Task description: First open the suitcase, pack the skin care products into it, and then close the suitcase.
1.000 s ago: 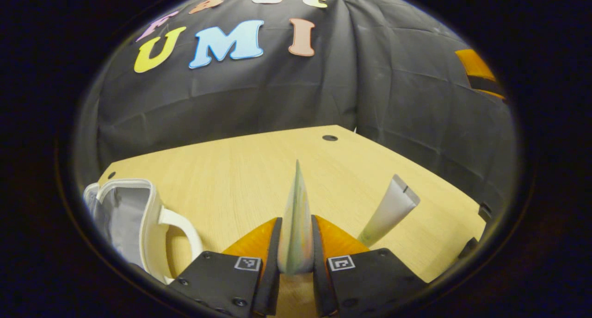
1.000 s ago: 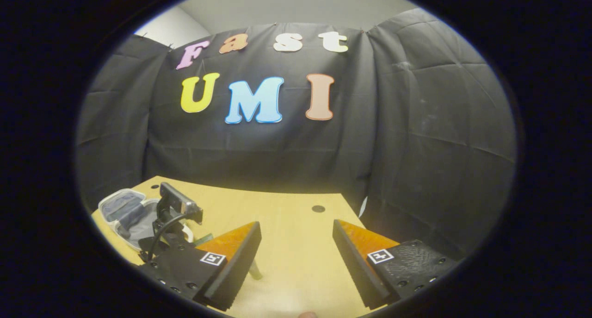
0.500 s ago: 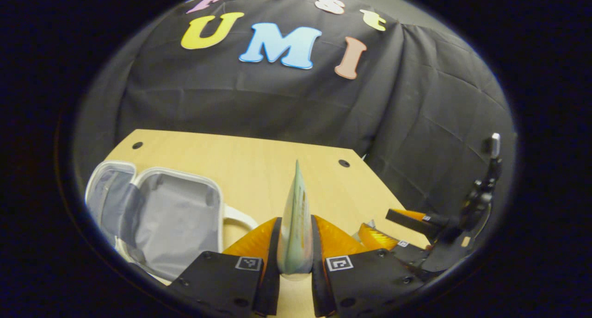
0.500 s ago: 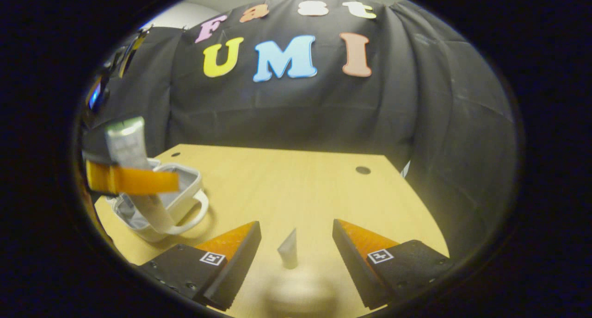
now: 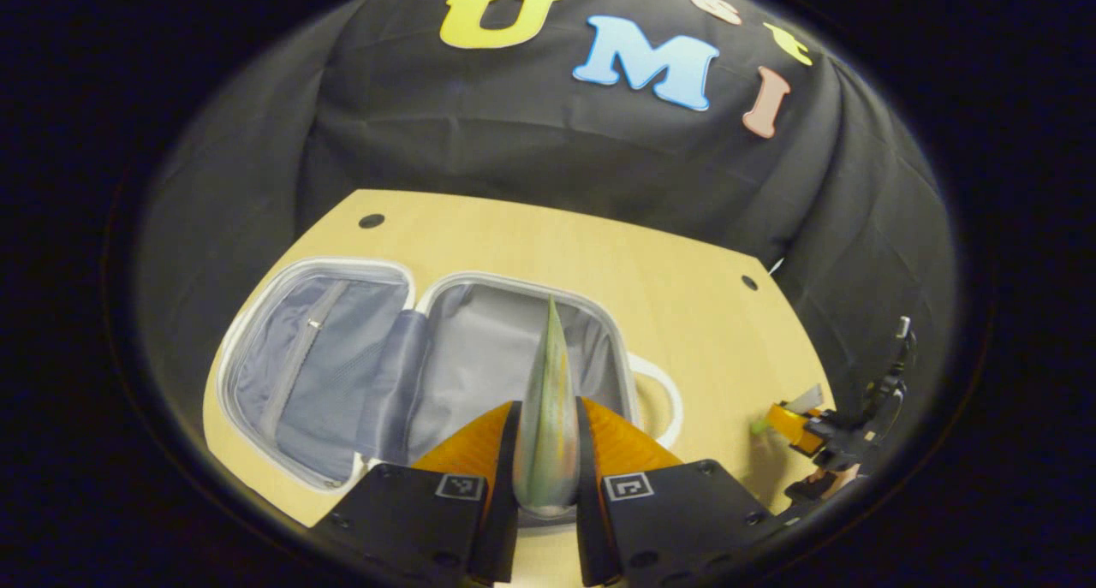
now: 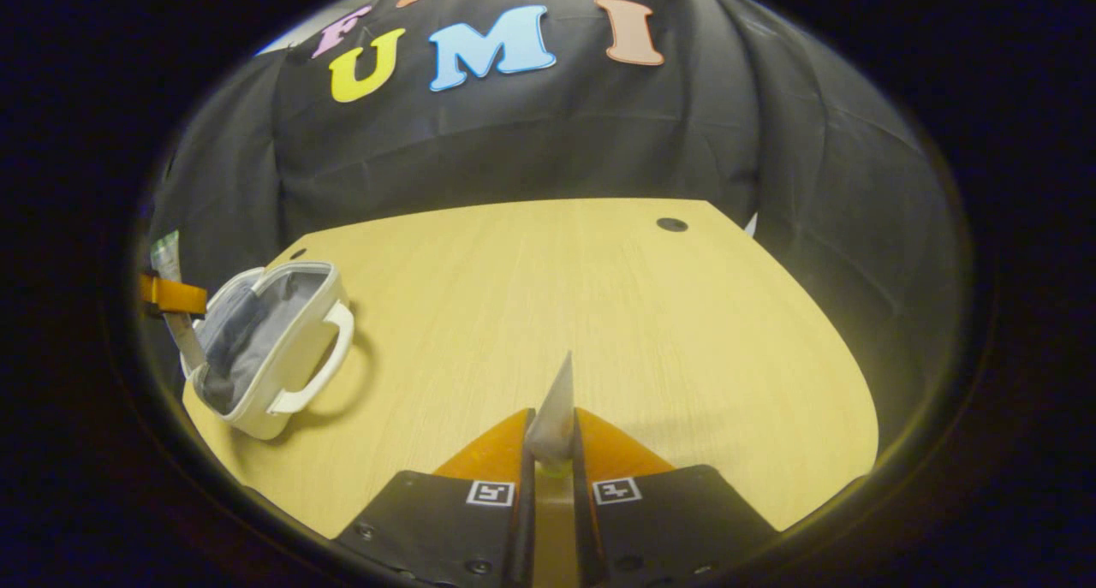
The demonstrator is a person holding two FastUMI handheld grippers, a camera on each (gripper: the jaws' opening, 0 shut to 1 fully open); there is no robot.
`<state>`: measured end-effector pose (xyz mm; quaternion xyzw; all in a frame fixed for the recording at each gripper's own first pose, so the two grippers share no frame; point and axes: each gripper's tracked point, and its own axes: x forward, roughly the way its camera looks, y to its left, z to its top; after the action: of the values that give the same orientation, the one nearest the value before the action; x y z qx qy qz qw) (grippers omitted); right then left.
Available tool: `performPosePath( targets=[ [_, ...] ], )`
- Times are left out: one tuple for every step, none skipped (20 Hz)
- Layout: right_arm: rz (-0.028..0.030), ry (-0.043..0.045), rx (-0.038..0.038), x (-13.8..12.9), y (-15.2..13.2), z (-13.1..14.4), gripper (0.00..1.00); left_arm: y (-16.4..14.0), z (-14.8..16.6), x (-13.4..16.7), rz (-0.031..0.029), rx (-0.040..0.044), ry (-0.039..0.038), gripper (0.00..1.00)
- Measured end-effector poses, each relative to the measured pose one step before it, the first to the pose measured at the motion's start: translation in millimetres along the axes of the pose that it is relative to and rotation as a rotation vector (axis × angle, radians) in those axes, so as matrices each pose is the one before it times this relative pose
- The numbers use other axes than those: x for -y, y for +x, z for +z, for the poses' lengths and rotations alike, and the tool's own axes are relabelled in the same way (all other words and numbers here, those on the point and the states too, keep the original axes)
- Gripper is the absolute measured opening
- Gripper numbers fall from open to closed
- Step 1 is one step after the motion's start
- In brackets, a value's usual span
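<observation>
Two tubes are held, one in each pair of tongs. Lying open on the light wooden counter [image 5: 685, 254], the small white suitcase with grey lining [image 5: 342, 357] shows both halves spread flat. Above its right half, the left tongs [image 5: 548, 451] pinch a pale green squeeze tube [image 5: 548, 400], crimped end pointing forward. Over bare counter to the right of the suitcase [image 6: 257, 348], the right tongs [image 6: 552, 468] pinch a slim grey tube [image 6: 556, 404].

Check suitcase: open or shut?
Open. The suitcase lies spread flat on the table, both lined halves facing up, nothing inside yet.
</observation>
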<state>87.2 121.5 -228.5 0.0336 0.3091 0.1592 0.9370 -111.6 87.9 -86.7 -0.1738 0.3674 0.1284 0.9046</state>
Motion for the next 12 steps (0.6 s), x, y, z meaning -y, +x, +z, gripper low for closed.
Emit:
performPosePath(
  targets=[
    [-0.01311, 0.01657, -0.00179, -3.17, -13.37, -3.05, 0.14, 12.68, -1.87, -8.89, 0.009, -0.03571, 0.00902, 0.36],
    [-0.00958, 0.01701, -0.00428, -5.57, -14.87, -3.25, 0.18, 11.16, -4.69, -9.14, 0.0009, -0.0384, 0.00636, 0.36],
    [-0.01415, 0.01336, -0.00311, -5.57, -13.7, -5.34, 0.18, 12.42, -6.55, -6.38, -0.00044, -0.04965, 0.01074, 0.34],
    [-0.01276, 0.01295, -0.00345, -6.43, -13.31, -4.03, 0.18, 16.04, -7.23, -10.46, 0.01434, -0.03853, 0.01176, 0.36],
    [-0.00925, 0.01064, -0.0011, -8.12, -12.76, -4.43, 0.18, 14.26, -5.92, -7.47, 0.00742, -0.03568, 0.02321, 0.37],
    [-0.00517, 0.00614, -0.00326, -8.75, -11.0, -3.51, 0.18, 10.97, -1.87, -8.47, 0.01018, -0.01783, 0.02069, 0.38],
    [0.00071, -0.00197, 0.00019, -8.61, -9.75, -1.95, 0.18, 6.81, -0.28, -3.33, -0.00139, -0.00439, 0.01318, 0.43],
    [-0.00004, -0.00871, 0.00051, -10.0, -8.21, 0.39, 0.18, 1.48, 4.5, 2.3, -0.01453, 0.0113, 0.0089, 0.43],
    [0.00597, -0.01072, 0.00394, -10.96, -6.43, 1.89, 0.18, -0.5, 7.41, -1.43, -0.00445, 0.02485, 0.00815, 0.44],
    [0.01395, -0.01044, 0.00185, -13.43, -5.41, 4.64, 0.14, -2.56, 6.17, 0.63, -0.01111, 0.02252, 0.01372, 0.47],
    [0.02014, -0.0101, 0.00565, -14.77, -3.0, 4.48, 0.18, -3.7, 6.5, -0.25, -0.00085, 0.0272, 0.01644, 0.53],
    [0.02792, -0.01107, 0.00564, -17.82, -1.41, 7.35, 0.18, -6.08, 7.62, -1.46, 0.00166, 0.03223, 0.01264, 0.71]
  ],
)
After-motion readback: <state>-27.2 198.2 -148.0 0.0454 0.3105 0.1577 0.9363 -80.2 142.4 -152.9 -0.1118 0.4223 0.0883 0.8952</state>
